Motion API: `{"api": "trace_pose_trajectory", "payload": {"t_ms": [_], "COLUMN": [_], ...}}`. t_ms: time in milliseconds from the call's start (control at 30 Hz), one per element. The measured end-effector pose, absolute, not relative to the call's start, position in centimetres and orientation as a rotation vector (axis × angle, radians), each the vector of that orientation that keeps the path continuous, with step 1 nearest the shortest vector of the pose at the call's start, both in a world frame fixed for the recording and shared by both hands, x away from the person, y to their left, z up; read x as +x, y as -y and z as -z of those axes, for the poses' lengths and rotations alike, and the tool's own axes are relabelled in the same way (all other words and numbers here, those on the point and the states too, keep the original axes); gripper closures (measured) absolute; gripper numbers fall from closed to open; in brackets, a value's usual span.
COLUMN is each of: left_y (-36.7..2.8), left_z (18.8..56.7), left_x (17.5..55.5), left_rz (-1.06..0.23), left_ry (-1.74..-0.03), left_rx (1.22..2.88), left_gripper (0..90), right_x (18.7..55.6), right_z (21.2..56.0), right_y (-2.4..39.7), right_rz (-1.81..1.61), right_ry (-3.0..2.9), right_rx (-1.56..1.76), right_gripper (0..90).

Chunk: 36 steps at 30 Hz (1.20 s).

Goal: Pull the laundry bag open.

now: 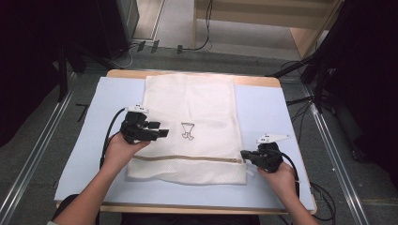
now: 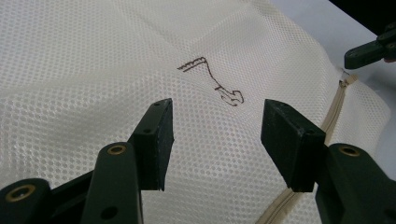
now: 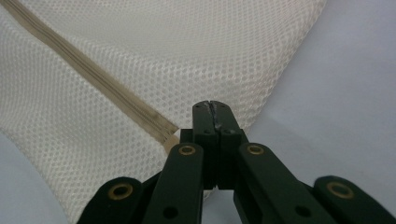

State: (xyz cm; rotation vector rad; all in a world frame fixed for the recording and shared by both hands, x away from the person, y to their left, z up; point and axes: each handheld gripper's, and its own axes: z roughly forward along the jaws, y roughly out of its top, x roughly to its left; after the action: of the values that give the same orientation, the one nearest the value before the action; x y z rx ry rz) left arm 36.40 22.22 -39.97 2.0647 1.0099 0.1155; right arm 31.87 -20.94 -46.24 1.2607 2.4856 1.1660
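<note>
Flat mesh bag (image 1: 190,108), left claw (image 2: 215,135) agape, right claw (image 3: 214,108) clamped at zipper (image 3: 93,79)

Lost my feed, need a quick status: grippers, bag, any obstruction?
Left gripper open over mesh bag. Right gripper shut at zipper end, grip unclear. Nothing in the way.

R gripper (image 3: 212,106) closed at zipper (image 3: 93,81) end

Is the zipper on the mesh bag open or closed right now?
Closed, as far as visible: the zipper runs as one flat unbroken tan line across the mesh bag, with no gap. The right tool is shut at its end; grip on the pull unclear.
</note>
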Motion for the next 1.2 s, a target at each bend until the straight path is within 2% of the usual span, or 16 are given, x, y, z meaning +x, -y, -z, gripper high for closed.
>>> {"api": "trace_pose_trajectory", "payload": {"t_ms": [267,1200], "left_y": [-22.1,-21.6], "left_z": [40.2,40.3], "left_x": [36.7,36.7], "left_rz": [-0.113,-0.082], "left_ry": [-1.011,-0.997], "left_rx": [2.065,2.082], "left_gripper": [45.2,47.9], "right_x": [32.1,31.2], "right_z": [47.2,46.5], "right_y": [21.2,19.0], "right_rz": [-1.18,-1.146], "right_ry": [-2.504,-2.577], "right_rx": [1.273,1.103], "right_gripper": [90.0,90.0]}}
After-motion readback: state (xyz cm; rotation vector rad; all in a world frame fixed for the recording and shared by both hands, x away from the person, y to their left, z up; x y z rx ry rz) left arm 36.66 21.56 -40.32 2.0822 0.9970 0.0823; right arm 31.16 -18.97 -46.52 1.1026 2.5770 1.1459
